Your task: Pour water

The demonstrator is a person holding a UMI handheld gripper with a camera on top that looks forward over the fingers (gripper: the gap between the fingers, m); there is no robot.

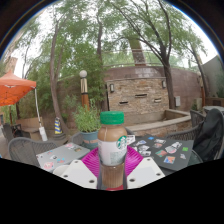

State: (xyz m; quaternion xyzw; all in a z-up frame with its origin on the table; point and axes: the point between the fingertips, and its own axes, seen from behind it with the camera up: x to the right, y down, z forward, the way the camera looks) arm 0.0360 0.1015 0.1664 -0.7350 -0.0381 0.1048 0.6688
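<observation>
Your gripper [112, 170] is clamped on a bottle [112, 150]: both magenta pads [92, 163] press against its sides, one at each flank, and the bottle stands upright between them, close in front of your camera. The bottle has a green cap [112, 118], a pale label band under it, and brownish contents lower down. Its base is hidden below the fingers, so you cannot tell from here whether it rests on anything or hangs free in your grip.

Beyond the fingers lies a round counter [165, 150] scattered with small flat cards or papers [168, 150] to the right of the bottle, and a larger pale sheet [60, 155] to the left. What is printed on them is too small to read. Just behind the bottle's left shoulder, a potted plant [88, 122] with bushy green leaves sits on the far side of the counter.

You are outdoors. A stone wall with a built-in fireplace [135, 95] runs across the background, and tall trees [100, 35] rise over it. An orange umbrella [15, 88] opens off to the left, well apart from the counter. A dark chair [210, 135] stands at the right, near the counter's edge.
</observation>
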